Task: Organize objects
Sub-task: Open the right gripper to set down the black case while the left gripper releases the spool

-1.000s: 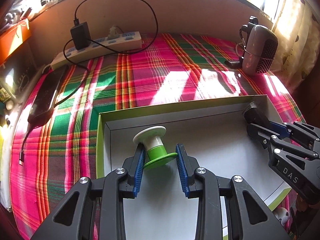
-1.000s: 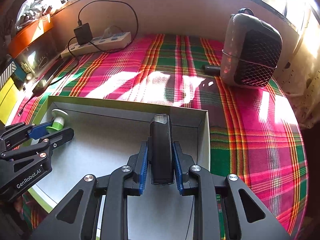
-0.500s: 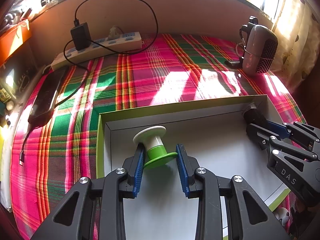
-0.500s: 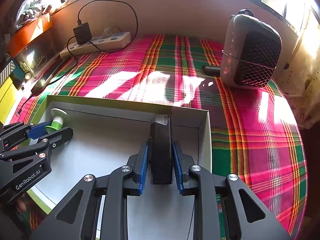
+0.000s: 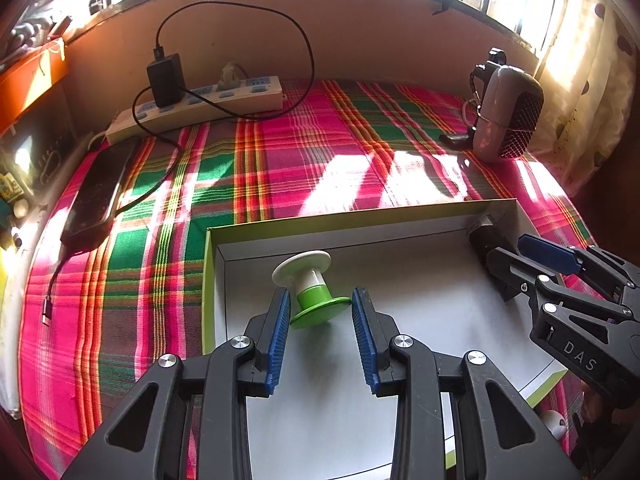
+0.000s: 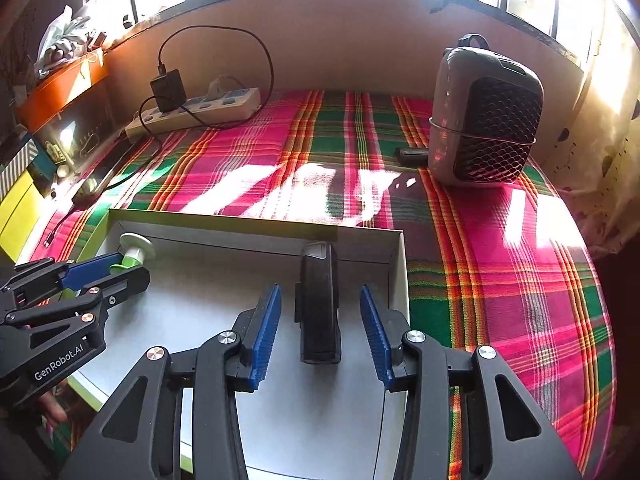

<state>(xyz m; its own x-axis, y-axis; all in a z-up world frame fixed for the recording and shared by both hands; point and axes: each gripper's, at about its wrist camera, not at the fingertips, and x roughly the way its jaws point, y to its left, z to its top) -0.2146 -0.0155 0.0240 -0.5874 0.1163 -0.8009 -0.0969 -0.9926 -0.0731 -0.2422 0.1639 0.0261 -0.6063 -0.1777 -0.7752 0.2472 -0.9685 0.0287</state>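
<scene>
Left wrist view: the left gripper point(image 5: 320, 304) has its jaws spread apart, one on either side of a white-and-green plastic spool point(image 5: 310, 286) that lies tilted on the floor of a shallow white cardboard box with a green rim point(image 5: 206, 280), near the box's far left corner. There is a visible gap between the spool and the right blue pad; on the left side I cannot tell whether the pad touches it. The box sits on a pink, green and orange plaid cloth point(image 5: 280, 160) covering the desk.

In the right wrist view the right gripper point(image 6: 320, 312) also has its jaws wide apart, clear of a black oblong device point(image 6: 319, 304) that stands on its narrow edge inside the box, near the far right corner. Beyond the box, a grey fan heater with a dark mesh front point(image 6: 486, 116) stands on the cloth, and a white power strip with a black adapter plugged in point(image 6: 196, 110) lies along the wall.
</scene>
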